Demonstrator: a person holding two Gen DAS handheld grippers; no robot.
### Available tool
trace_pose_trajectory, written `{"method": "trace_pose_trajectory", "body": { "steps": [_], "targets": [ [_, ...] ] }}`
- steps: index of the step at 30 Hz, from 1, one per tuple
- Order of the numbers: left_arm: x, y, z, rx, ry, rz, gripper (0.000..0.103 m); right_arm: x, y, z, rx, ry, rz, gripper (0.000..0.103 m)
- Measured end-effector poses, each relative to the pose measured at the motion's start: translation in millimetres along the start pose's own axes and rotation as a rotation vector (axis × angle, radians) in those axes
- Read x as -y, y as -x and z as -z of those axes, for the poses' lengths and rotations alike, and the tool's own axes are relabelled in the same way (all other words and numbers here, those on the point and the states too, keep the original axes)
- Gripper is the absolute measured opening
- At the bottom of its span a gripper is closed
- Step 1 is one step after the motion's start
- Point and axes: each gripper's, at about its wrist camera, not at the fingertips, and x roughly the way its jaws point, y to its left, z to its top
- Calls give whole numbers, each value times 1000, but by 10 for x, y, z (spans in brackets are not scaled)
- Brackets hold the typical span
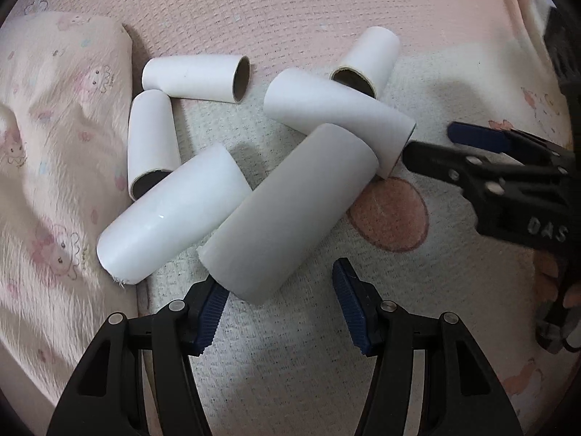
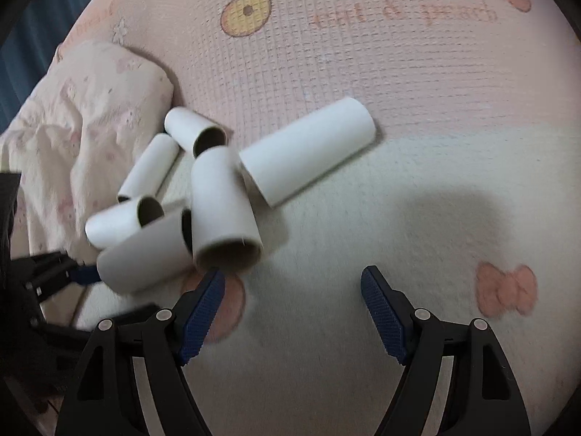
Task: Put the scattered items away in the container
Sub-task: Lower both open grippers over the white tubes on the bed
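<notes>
Several white cardboard tubes lie in a loose pile on a pink and cream mat (image 1: 290,7). In the left wrist view my left gripper (image 1: 279,305) is open, its fingers just short of the nearest tube (image 1: 290,210), which lies tilted between them. Another tube (image 1: 174,214) lies left of it. My right gripper (image 1: 428,145) comes in from the right, open, its near finger touching the end of a tube (image 1: 337,116). In the right wrist view my right gripper (image 2: 292,309) is open, its left pad at the open end of a tube (image 2: 221,210). A separate tube (image 2: 308,149) lies farther back.
A crumpled pale pink printed cloth (image 1: 54,138) lies left of the pile and also shows in the right wrist view (image 2: 83,116). The mat has cartoon prints, a peach circle (image 1: 392,214) and a bow (image 2: 506,289). No container is in view.
</notes>
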Motion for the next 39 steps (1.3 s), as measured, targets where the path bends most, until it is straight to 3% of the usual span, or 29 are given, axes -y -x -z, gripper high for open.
{"method": "trace_pose_trajectory", "body": {
  "steps": [7,12,13,14,16,21,25,29,34,39],
  "targets": [
    [-20,10,-3,10,36,6,62,23,-113,-133,13,0,-26,76],
    [-60,33,24,24,84,13,56,3,-147,-164,14,-1,-37,61],
    [-58,42,30,28,88,4,48,-14,-157,-174,13,7,-32,47],
    [-59,50,35,29,95,-3,48,-25,-165,-189,9,9,-32,30],
    [-64,64,46,22,112,8,43,-30,-206,-213,-12,-2,-24,20],
    [-38,114,85,15,138,-1,32,-25,-194,-228,-18,-33,-35,14],
    [-18,149,111,3,184,3,26,-84,-51,-205,-2,14,-23,11],
    [16,202,144,-20,283,8,21,-79,201,-163,27,18,-29,11],
    [137,304,215,6,442,68,15,-67,365,-136,16,28,16,9],
    [353,363,246,5,472,92,13,57,522,-66,0,-23,24,9]
  ]
}}
